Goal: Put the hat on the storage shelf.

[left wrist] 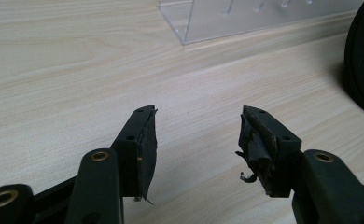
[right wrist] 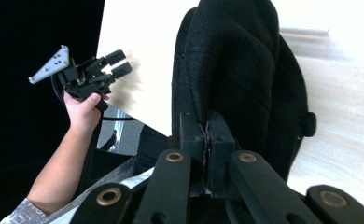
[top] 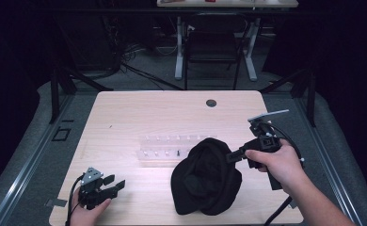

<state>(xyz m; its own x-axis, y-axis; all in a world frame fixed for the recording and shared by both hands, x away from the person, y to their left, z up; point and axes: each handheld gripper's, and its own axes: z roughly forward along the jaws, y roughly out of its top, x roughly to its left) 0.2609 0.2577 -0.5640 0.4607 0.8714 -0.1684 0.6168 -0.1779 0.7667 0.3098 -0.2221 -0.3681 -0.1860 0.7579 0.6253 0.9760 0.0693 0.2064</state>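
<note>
Black cap [top: 205, 176]: soft, matte knit or fleece fabric, crumpled into a rounded lump, lower centre of the high view on the table. In the right gripper view [right wrist: 236, 70] the nap is fuzzy with a stitched seam running down it and a small fabric button at the frame's right side.

Right gripper [top: 232, 156]: jaws clenched on the cap's right edge. In the right gripper view [right wrist: 207, 140] the two flat black pads press together with a thin fold of fabric pinched between them. Hard black plastic links, brass-coloured pivot bushings. Grey three-cornered plate on top, cable trailing toward the lower right of the high view.

Clear acrylic rack [top: 172, 149]: just behind the cap in the middle of the high view, low and rectangular, with rows of small pegs. Its sharp transparent corner sits in the upper centre of the left gripper view [left wrist: 189, 23].

Left gripper [top: 116, 184]: lower left of the high view, well apart from the cap, jaws released with nothing between them. In the left gripper view [left wrist: 198, 140] the pad linings are frayed and peeling at the edges.

Table [top: 125, 117]: pale wood-grain laminate, smooth, rounded corners, dark round grommet near the far edge.
</note>
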